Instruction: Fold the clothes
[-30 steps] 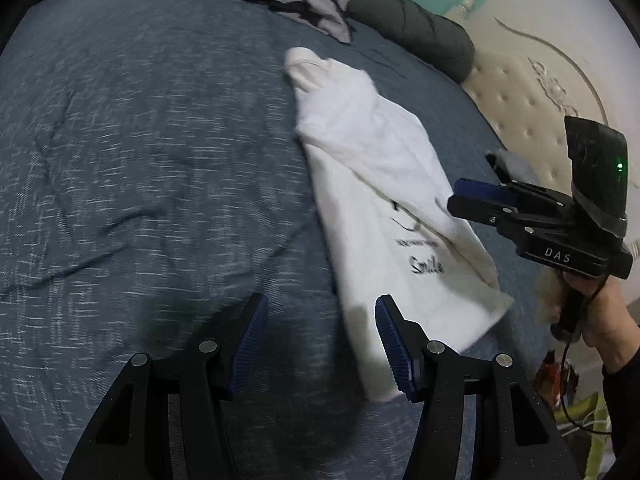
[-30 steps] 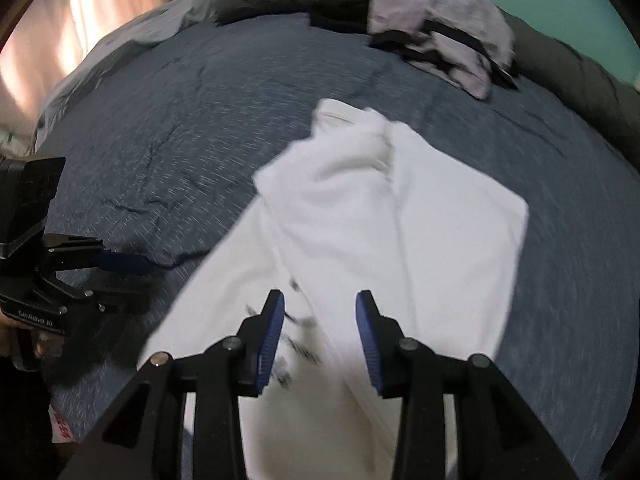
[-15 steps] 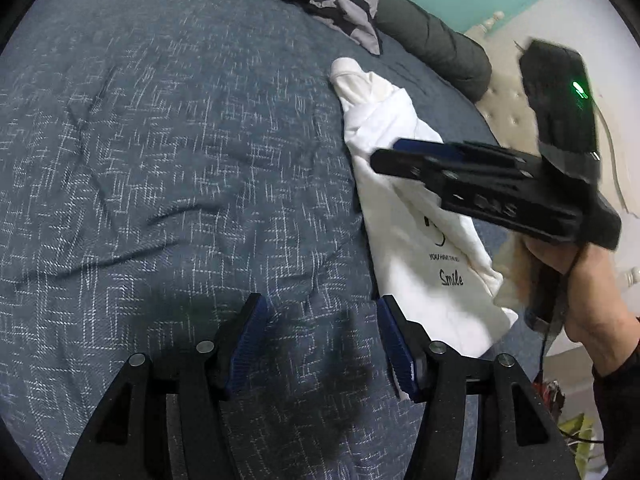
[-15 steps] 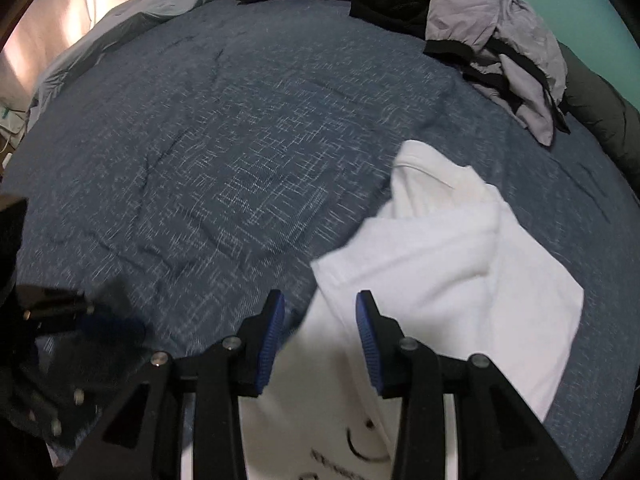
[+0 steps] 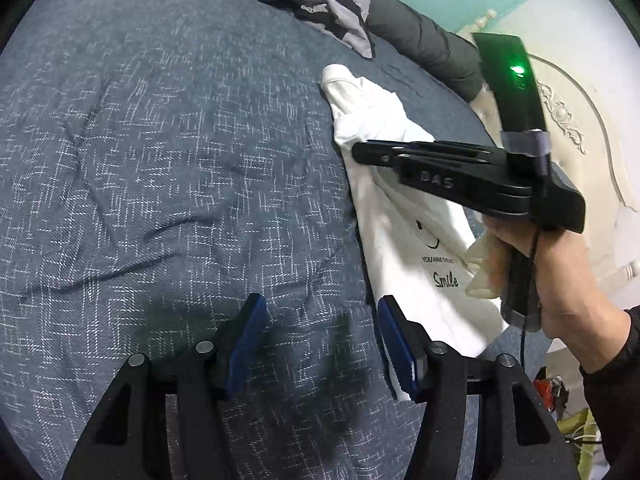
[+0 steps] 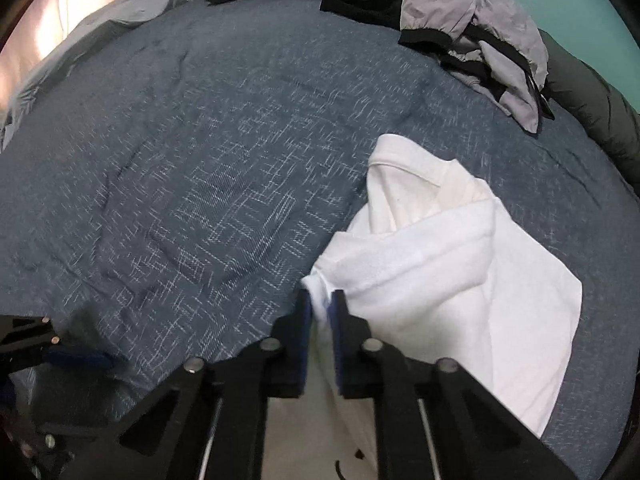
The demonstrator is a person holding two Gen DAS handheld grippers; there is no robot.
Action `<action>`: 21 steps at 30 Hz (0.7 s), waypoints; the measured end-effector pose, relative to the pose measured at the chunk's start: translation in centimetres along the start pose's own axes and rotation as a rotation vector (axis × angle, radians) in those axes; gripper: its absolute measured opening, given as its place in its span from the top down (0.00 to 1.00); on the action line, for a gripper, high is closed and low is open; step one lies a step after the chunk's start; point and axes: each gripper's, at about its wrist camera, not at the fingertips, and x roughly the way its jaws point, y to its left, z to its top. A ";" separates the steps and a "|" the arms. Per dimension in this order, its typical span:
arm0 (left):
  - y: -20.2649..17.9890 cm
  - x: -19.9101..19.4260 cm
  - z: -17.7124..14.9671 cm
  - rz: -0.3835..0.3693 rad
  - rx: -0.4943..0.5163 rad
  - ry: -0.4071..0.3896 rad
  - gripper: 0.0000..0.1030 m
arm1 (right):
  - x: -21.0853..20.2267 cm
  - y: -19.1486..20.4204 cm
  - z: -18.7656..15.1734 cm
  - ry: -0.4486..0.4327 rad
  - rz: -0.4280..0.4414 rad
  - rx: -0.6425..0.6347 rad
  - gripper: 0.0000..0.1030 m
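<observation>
A white T-shirt (image 5: 404, 248) with a "Smile" print lies partly folded on the right of the blue bedspread (image 5: 160, 140). In the right wrist view the white T-shirt (image 6: 460, 280) shows a folded flap across its upper part. My right gripper (image 6: 320, 300) is closing its jaws on the left corner of that flap, pads pressed on the cloth. The left wrist view shows the right gripper (image 5: 360, 151) from the side, held by a hand (image 5: 552, 264). My left gripper (image 5: 320, 312) stands open low over the bedspread, its right pad at the shirt's lower left edge, nothing between its fingers.
A heap of grey and black clothes (image 6: 480, 28) lies at the far side of the bed, against a dark rolled duvet (image 5: 420, 36). A cream padded headboard (image 5: 580, 128) rises to the right. Wide bare bedspread stretches left of the shirt.
My right gripper moved left across the shirt to the flap's corner and shut on it. The left gripper stayed open and nearly still.
</observation>
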 end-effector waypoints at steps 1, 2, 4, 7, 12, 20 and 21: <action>0.0 0.0 0.0 -0.001 -0.001 0.001 0.40 | -0.4 -0.3 -0.1 -0.010 0.005 0.006 0.95; 0.0 0.0 0.0 -0.001 0.000 0.002 0.40 | -0.9 -0.8 -0.1 -0.026 0.015 0.022 0.96; -0.1 0.1 -0.1 0.001 0.005 0.002 0.40 | -2.2 -2.1 -0.1 -0.063 0.050 0.075 0.96; -0.2 0.2 -0.2 0.006 0.010 0.007 0.40 | -3.3 -3.3 -0.1 -0.089 0.074 0.119 0.96; -0.2 0.3 -0.2 0.011 0.019 0.011 0.40 | -4.9 -7.1 -0.4 -0.143 0.065 0.195 0.96; -0.3 0.5 -0.3 0.016 0.030 0.017 0.40 | -6.4 -15.5 -0.5 -0.204 -0.016 0.345 0.96; -0.3 0.5 -0.3 0.017 0.032 0.018 0.40 | -6.3 -16.5 -0.7 -0.203 -0.028 0.358 0.96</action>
